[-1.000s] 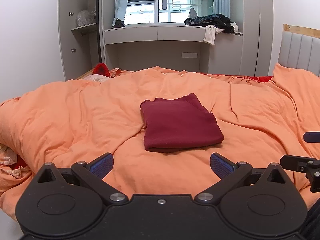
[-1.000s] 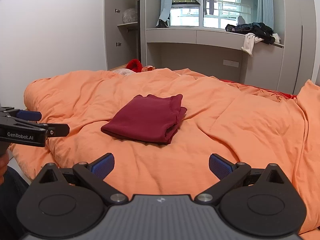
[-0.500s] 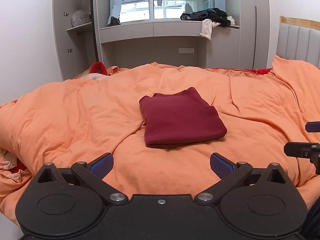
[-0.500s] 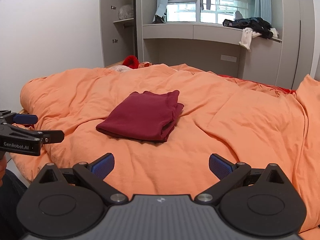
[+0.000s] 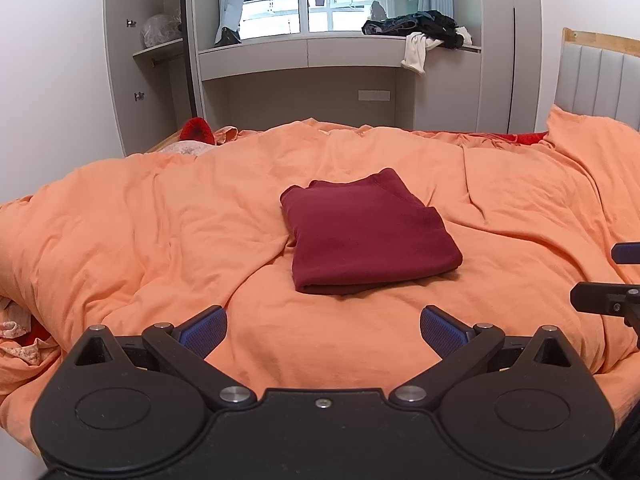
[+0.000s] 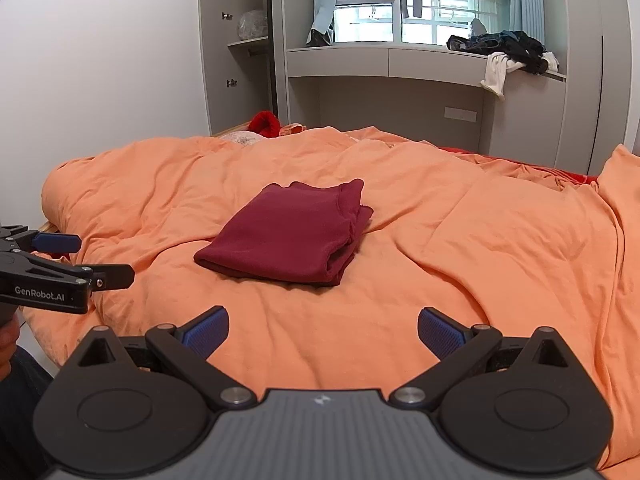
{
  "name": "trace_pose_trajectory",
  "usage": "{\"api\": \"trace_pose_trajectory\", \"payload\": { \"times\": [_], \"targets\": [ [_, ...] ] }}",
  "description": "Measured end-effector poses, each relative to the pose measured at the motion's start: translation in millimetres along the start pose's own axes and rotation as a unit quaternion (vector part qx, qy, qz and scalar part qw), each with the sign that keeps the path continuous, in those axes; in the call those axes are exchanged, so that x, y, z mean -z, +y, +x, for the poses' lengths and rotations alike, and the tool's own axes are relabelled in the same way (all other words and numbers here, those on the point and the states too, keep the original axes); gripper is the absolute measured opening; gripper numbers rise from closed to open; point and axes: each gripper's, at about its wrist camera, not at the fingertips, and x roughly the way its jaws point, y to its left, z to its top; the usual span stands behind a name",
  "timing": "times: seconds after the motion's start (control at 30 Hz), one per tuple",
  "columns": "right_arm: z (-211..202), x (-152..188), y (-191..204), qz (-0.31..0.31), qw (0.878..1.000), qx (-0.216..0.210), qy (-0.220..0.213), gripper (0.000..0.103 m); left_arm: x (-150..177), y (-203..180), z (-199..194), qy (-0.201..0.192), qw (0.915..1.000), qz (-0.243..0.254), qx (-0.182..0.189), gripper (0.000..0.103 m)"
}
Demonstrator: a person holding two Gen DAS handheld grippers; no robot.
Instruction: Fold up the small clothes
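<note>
Maroon garment (image 5: 366, 236): a folded knit top is seen lying flat as a neat rectangle near the middle of the bed, its layered open edges shown toward the right in the right wrist view (image 6: 288, 236).
Orange duvet (image 5: 140, 240): the bed is covered by it in soft wrinkles; the garment is borne on it.
Left gripper (image 5: 323, 326): the jaws are spread wide with nothing between them; it is held above the near edge of the duvet, short of the garment. Its side is also caught at the left edge of the right wrist view (image 6: 76, 260).
Right gripper (image 6: 323, 326): the jaws are likewise spread wide and empty, held short of the garment; its tips are seen at the right edge of the left wrist view (image 5: 600, 276).
Blue fingertips (image 5: 202, 328): no cloth is touched by them.
Window ledge (image 5: 340, 46): a heap of dark clothes (image 5: 416, 26) is piled there, with a white cloth (image 5: 416, 54) hung over its edge.
Headboard (image 5: 596, 80): grey padded panels are framed in wood at the right.
</note>
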Motion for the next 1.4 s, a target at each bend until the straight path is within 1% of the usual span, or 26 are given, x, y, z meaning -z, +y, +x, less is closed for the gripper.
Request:
{"api": "trace_pose_trajectory", "payload": {
  "times": [0.2, 0.3, 0.93, 1.23, 1.4],
  "targets": [
    [6.3, -0.7, 0.9, 0.001, 1.000, -0.003, 0.006, 0.103, 1.1, 1.0, 10.1, 0.008, 0.9999, 0.005, -0.006, 0.103],
    [8.4, -1.4, 0.8, 0.003, 1.000, -0.004, 0.007, 0.103, 1.3, 0.6, 13.9, 0.009, 0.9998, 0.010, -0.015, 0.103],
    [10.7, -4.5, 8.8, -0.007, 1.000, -0.008, 0.003, 0.103, 4.0, 2.4, 18.2, 0.013, 0.9999, 0.009, -0.007, 0.103],
    [10.6, -6.9, 11.8, -0.013, 1.000, -0.012, 0.001, 0.103, 2.8, 4.2, 17.6, 0.014, 0.9998, 0.003, -0.016, 0.103],
    [8.8, -7.2, 13.5, -0.015, 1.000, -0.014, -0.004, 0.103, 1.6, 4.3, 16.4, 0.013, 0.9998, 0.000, -0.013, 0.103]
  ]
}}
